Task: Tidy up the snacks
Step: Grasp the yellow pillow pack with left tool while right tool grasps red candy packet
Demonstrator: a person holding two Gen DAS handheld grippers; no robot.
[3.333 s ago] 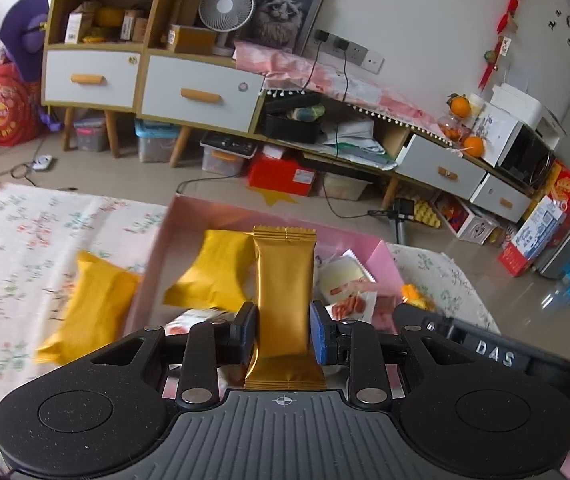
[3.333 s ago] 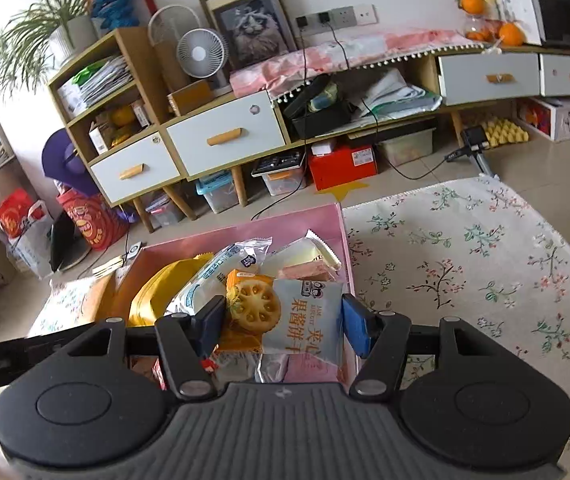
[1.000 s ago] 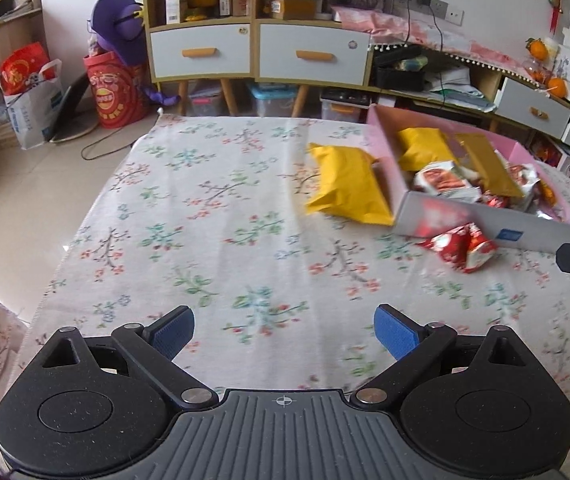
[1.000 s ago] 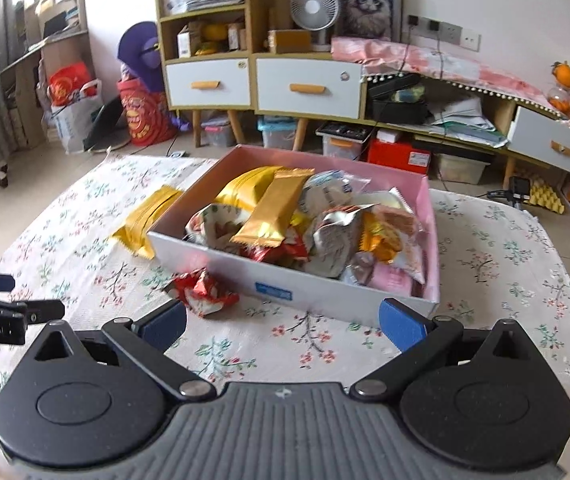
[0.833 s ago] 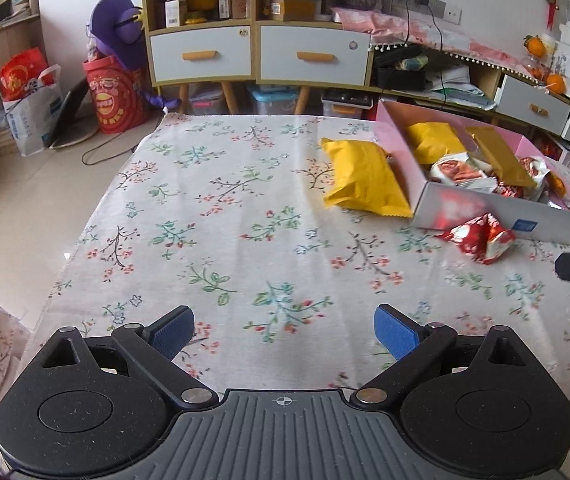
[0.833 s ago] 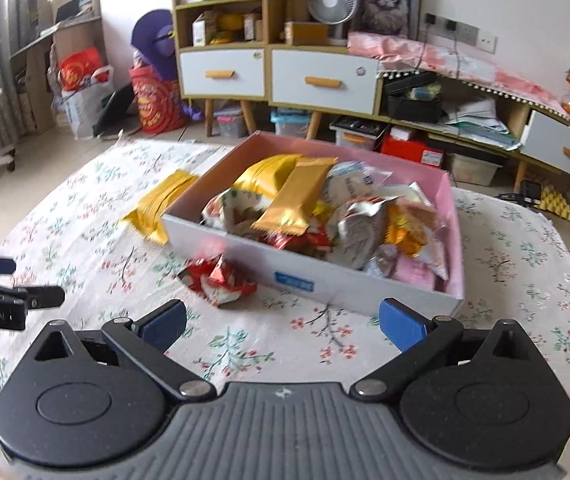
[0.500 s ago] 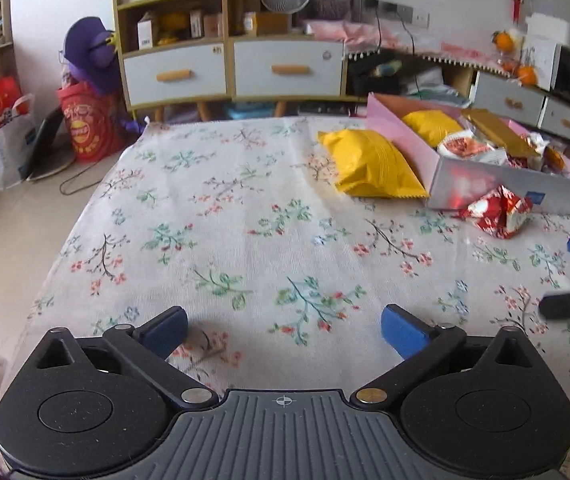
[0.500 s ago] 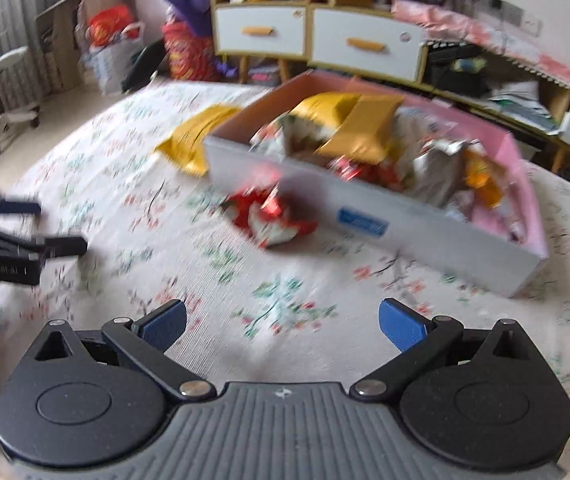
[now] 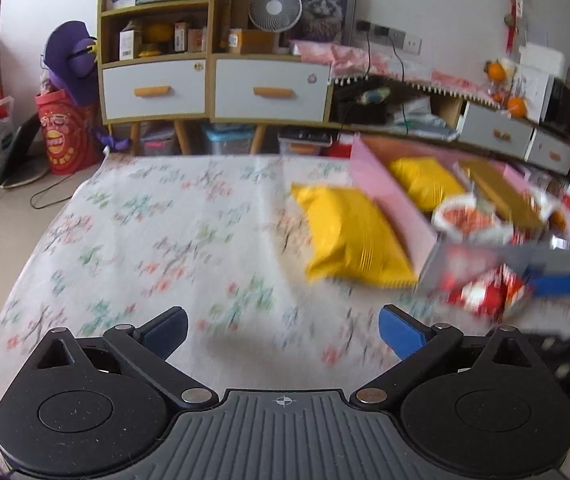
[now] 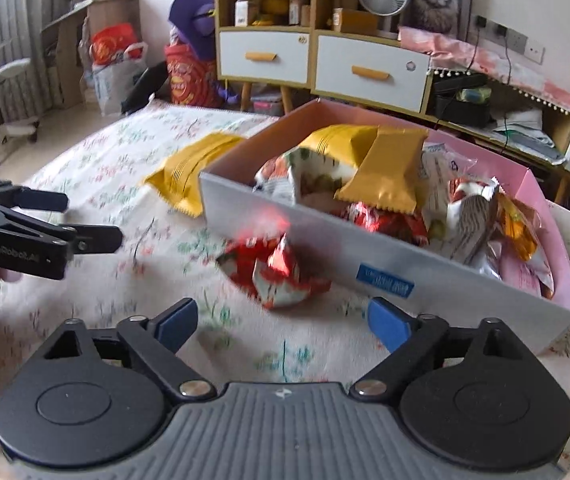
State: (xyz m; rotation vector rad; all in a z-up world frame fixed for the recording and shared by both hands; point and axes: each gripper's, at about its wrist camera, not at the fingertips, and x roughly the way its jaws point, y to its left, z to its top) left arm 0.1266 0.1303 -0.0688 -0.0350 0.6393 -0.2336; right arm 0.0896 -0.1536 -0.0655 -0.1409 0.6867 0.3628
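Left wrist view: the left gripper (image 9: 283,330) hangs over the flowered tablecloth (image 9: 157,240) with its jaws spread wide and nothing between them. Ahead to the right a yellow snack bag (image 9: 353,236) lies flat on the cloth, touching the outer wall of the pink box (image 9: 389,200), which already holds several packets. A red foil packet (image 9: 485,292) lies on the cloth just in front of the box's white front wall, with a blue pad of the right gripper (image 9: 557,285) close beside it. The picture is smeared, so finer detail is lost.

Right wrist view: the right gripper (image 10: 283,322) points down at the red foil packet (image 10: 275,272), which sits ahead of its blue pads, not between them. Its jaws have just been closing somewhat but stand well apart and grip nothing. The pink box (image 10: 385,256) is crowded with packets, a gold bar (image 10: 389,176) lying on top; the yellow snack bag (image 10: 191,164) lies outside its left wall. The left gripper (image 10: 85,220) enters from the left edge.

The step in hand appears to be picking up the red packet. It would likely go best if the right gripper moves forward until the packet is squarely between the pads, closes on the crinkled bulk rather than a loose corner, then lifts clear of the front wall before carrying it over the box.
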